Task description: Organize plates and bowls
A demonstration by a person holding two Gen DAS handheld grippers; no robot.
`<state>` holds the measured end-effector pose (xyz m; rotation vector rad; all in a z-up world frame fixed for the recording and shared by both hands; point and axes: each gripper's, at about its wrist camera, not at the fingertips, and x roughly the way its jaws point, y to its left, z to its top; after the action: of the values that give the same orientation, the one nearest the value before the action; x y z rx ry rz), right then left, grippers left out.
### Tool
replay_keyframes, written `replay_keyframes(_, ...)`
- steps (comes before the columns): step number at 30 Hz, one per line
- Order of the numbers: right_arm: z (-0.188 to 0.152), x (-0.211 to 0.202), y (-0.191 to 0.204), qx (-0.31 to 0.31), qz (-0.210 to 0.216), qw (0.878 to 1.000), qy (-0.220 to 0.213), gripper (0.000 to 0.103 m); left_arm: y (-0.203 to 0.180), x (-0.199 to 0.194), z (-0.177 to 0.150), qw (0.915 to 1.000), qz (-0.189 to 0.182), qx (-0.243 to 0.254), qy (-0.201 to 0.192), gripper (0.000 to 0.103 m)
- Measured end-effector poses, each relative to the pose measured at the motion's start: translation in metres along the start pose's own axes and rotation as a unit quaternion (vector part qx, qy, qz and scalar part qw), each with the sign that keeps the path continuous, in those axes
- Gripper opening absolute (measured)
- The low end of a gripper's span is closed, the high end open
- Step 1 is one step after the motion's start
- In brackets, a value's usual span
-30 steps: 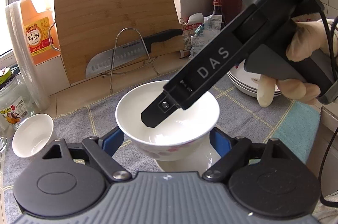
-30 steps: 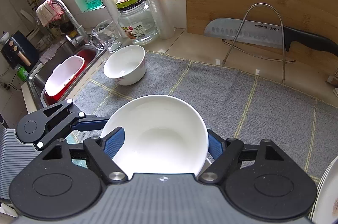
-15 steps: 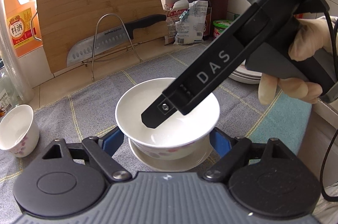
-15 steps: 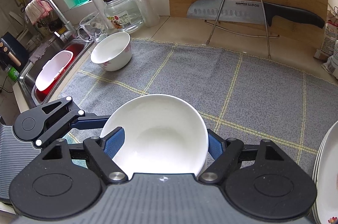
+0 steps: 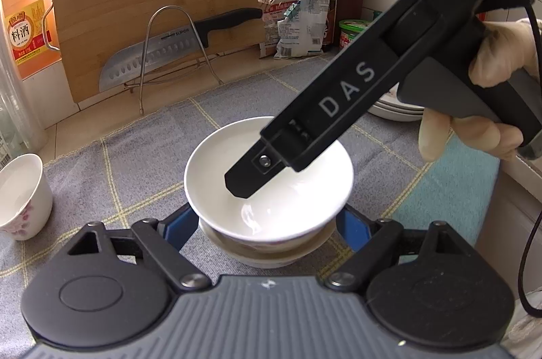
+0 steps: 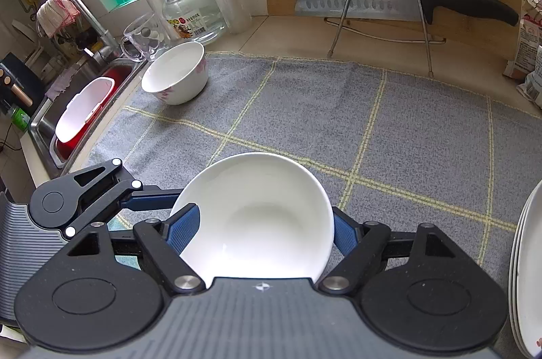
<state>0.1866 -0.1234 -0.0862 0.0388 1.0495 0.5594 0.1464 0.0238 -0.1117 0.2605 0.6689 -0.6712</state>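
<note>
I count three bowls: two nested (image 5: 269,189), one apart (image 6: 176,72). One plate stack (image 6: 528,274), number of plates unclear. One knife (image 6: 399,3), one cutting board (image 5: 152,10), one jar (image 6: 189,10), one mug (image 6: 144,35).

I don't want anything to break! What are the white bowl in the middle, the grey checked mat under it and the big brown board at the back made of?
The white bowl looks like glazed ceramic or porcelain: smooth, with shiny highlights. The grey checked mat looks like woven cloth: matte and fuzzy, with yellow lines. The big brown board looks like bamboo or wood: pale grain stripes, dull finish.
</note>
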Motion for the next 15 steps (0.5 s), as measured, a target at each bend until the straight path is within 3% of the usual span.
replay_keyframes(15, 0.0002, 0.0024, -0.0006, -0.001, 0.005, 1.000, 0.002, 0.086, 0.0006, 0.0024, -0.0013, 1.0000, 0.002, -0.003, 0.006, 0.088)
